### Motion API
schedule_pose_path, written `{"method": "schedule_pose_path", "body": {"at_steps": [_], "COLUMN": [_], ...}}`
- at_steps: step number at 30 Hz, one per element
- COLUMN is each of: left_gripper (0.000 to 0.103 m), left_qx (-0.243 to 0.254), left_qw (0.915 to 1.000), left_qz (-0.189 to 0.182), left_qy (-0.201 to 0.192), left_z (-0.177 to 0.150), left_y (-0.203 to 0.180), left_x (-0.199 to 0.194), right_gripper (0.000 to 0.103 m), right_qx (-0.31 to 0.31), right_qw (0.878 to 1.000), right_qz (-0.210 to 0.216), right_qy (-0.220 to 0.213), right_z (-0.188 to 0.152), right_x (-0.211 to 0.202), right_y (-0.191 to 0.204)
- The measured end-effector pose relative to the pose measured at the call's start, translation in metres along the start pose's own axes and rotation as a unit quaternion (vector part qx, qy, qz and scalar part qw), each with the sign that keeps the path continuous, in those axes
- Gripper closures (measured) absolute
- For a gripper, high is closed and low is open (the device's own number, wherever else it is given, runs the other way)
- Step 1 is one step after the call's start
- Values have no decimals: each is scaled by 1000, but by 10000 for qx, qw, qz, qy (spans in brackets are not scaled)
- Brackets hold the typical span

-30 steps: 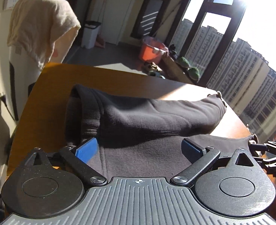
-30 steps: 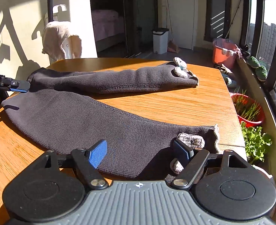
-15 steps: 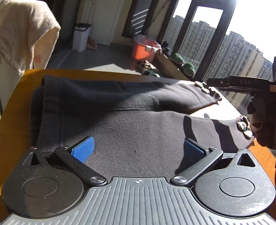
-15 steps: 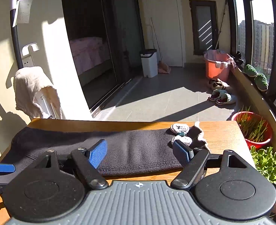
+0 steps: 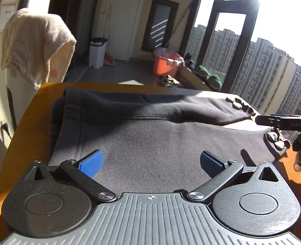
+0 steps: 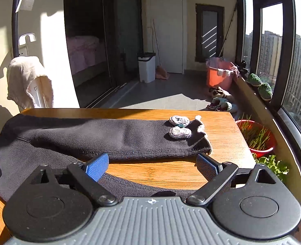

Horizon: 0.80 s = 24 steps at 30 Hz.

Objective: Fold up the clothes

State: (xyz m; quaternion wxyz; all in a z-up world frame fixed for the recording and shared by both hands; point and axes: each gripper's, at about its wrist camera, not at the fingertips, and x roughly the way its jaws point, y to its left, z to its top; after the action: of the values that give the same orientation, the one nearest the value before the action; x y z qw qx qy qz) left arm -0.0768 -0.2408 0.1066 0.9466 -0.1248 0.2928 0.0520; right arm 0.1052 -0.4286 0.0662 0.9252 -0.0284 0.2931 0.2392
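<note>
Sunlit wooden table (image 6: 218, 126) carries the dark grey knitted trousers (image 5: 150, 138) with crocheted cuff decorations, spread beneath and ahead of my left gripper (image 5: 151, 161) and right gripper (image 6: 152, 164). Both gape wide, holding nothing. Beyond, an orange bucket (image 6: 219, 77) holds cloths I can't make out.

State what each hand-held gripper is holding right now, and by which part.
Nothing is held. The left hand-held gripper is open above the dark knit pants, and the right hand-held gripper is open above the table.
</note>
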Motion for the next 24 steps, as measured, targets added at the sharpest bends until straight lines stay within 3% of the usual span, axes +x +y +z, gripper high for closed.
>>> {"method": "schedule_pose_path", "body": {"at_steps": [5, 8, 11, 14, 18, 24], "left_gripper": [0, 0, 0, 0, 0, 0], "left_qx": [-248, -22, 209, 23, 50, 384], "left_qw": [9987, 9976, 9976, 9976, 9947, 9893], "left_qz": [374, 647, 658, 627, 962, 1307], "left_qy": [-226, -250, -9, 287, 369, 520], "left_z": [-5, -15, -29, -42, -48, -50], "left_y": [12, -3, -23, -26, -32, -32], "left_x": [4, -5, -10, -14, -15, -5], "right_gripper": [0, 0, 0, 0, 0, 0], "right_qx": [349, 589, 552, 266, 85, 147], "right_qw": [9989, 9973, 9966, 9968, 9942, 9940], "right_qz": [-135, -157, -94, -208, -603, -686], "right_qy": [281, 413, 597, 728, 883, 836], "right_z": [-42, -57, -70, -78, -83, -82], "right_x": [-44, -61, -71, -79, -82, -83], "right_y": [8, 17, 32, 49, 67, 72]}}
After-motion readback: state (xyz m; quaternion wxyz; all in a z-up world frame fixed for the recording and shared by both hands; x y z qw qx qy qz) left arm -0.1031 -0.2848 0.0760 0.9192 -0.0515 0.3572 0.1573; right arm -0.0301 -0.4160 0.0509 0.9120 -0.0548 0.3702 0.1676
